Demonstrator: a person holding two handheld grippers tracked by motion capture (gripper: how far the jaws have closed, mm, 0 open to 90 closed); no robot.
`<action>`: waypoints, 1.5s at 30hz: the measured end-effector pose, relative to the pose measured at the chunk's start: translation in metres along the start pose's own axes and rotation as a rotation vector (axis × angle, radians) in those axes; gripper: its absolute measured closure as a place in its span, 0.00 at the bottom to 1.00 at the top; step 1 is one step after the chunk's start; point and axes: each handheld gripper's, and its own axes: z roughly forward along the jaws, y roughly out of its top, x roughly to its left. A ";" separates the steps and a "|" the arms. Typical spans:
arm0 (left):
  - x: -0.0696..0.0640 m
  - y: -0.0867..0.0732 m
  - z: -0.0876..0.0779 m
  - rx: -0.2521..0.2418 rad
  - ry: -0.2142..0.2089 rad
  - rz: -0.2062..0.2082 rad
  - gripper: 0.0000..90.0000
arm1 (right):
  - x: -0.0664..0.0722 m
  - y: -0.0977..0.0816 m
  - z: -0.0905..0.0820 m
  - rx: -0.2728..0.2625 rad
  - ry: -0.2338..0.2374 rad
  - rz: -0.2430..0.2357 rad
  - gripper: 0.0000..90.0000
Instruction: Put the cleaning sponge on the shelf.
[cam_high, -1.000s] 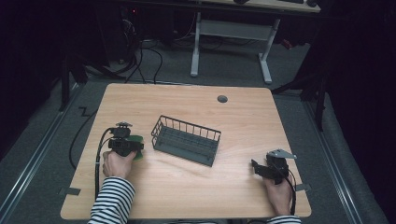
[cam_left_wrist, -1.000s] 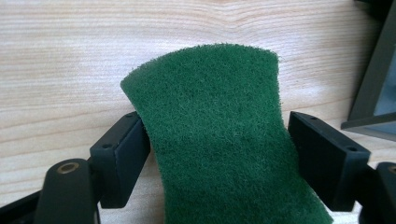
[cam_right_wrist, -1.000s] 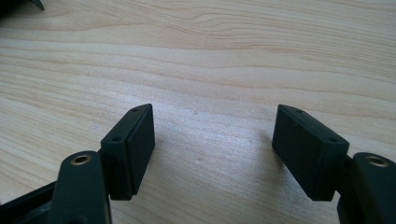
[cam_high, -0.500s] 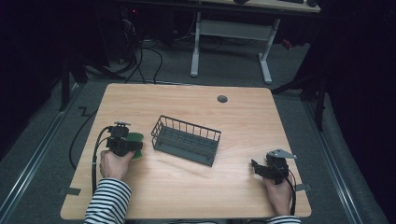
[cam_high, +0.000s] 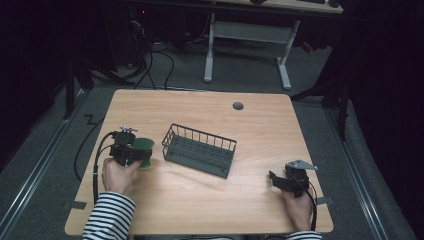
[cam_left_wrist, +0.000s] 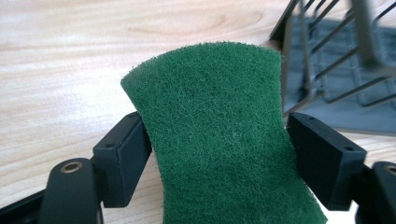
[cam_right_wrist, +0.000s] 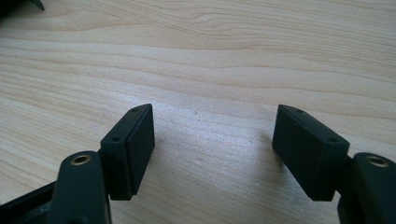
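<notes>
Fingers (cam_left_wrist: 123, 165) pinch green sponge (cam_left_wrist: 219, 135) nr basket (cam_left_wrist: 336, 60).

One green sponge (cam_left_wrist: 219, 135), one wire basket (cam_high: 200, 150), two tools, one table (cam_high: 200, 210)

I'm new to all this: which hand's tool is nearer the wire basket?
The left. The left tool, gripping a green scrubbing pad, sits just beside the wire basket. The right tool rests farther off, toward the table's near right corner, jaws open.
</notes>
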 end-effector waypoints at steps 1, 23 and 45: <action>-0.001 0.001 -0.003 -0.007 -0.003 0.004 0.28 | 0.000 0.000 0.000 0.000 0.000 0.000 0.33; -0.022 0.030 -0.037 -0.069 -0.105 0.067 0.28 | 0.000 0.000 0.000 0.000 0.001 -0.001 0.33; -0.065 0.074 -0.035 -0.097 -0.194 0.156 0.28 | 0.000 0.000 0.000 0.000 0.002 0.000 0.33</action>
